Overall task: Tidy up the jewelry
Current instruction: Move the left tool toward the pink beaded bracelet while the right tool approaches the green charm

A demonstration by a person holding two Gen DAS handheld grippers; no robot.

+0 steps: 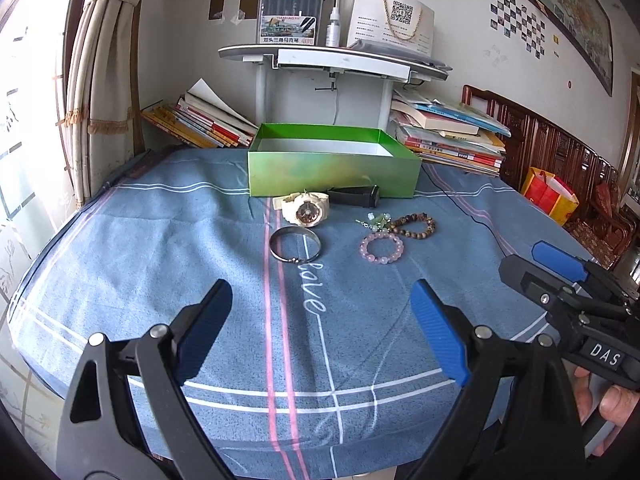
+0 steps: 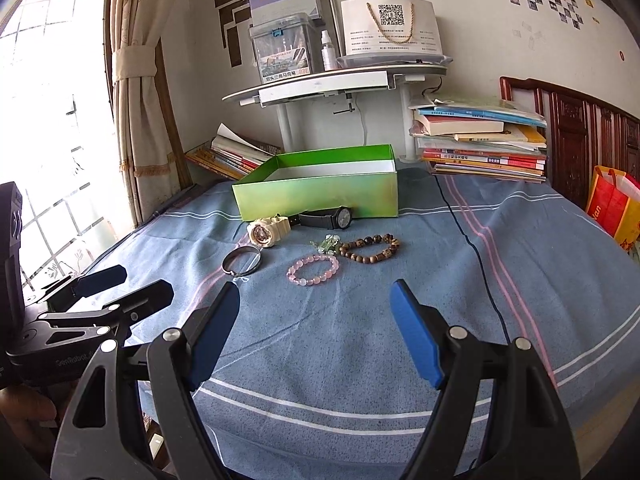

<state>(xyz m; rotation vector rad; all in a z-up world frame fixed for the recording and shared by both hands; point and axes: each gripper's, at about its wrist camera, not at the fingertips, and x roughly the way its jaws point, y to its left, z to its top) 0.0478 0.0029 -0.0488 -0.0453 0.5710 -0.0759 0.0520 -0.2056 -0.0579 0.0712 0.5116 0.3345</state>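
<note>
An open green box stands at the far side of the blue cloth. In front of it lie a cream watch, a black watch, a silver bangle, a pink bead bracelet, a brown bead bracelet and a small green charm. My left gripper is open and empty, short of the jewelry. My right gripper is open and empty, also short of it.
The blue cloth covers the table. Book stacks lie behind the box on both sides. A white shelf stand rises behind. A black cable runs across the cloth at right.
</note>
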